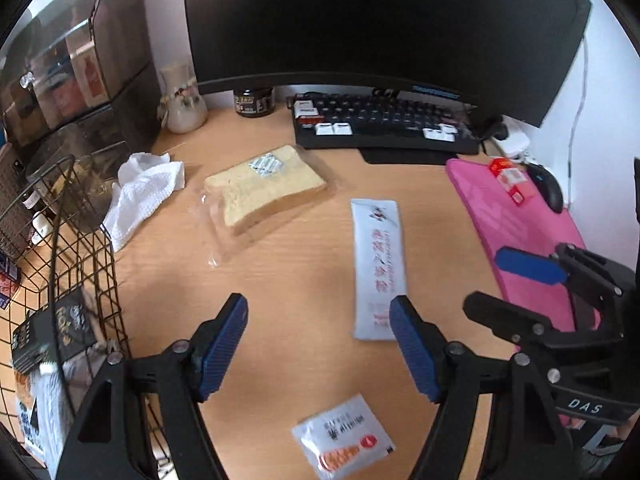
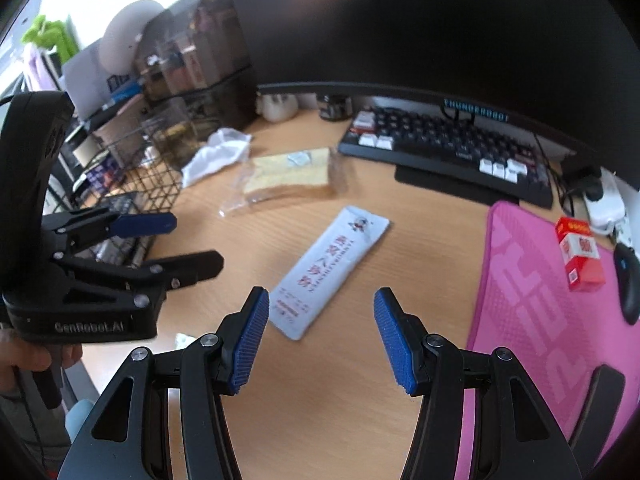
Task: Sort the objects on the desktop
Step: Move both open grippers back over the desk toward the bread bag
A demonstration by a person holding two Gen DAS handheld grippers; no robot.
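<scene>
Your left jaws: spread wide and empty; the left gripper (image 1: 318, 344) hangs over bare desk (image 1: 280, 272).
Your right jaws: also spread wide, nothing between them; the right gripper (image 2: 320, 344) hovers low over the wood.
Nearest thing: the long white sachet (image 2: 328, 272) lies just ahead of your right jaws, its near end close to the left pad. From your left gripper it sits ahead and to the right, beside the right pad.
Long axis: seen from your right gripper it runs diagonally, near-left to far-right, so I judge you need a wrist turn to close across its narrow width.
Nearer hand: both are close; I judge the right better lined up.
Further out: bagged bread slice (image 1: 264, 188), small sachet (image 1: 344, 436), wire basket (image 1: 60, 264) at your left.
</scene>
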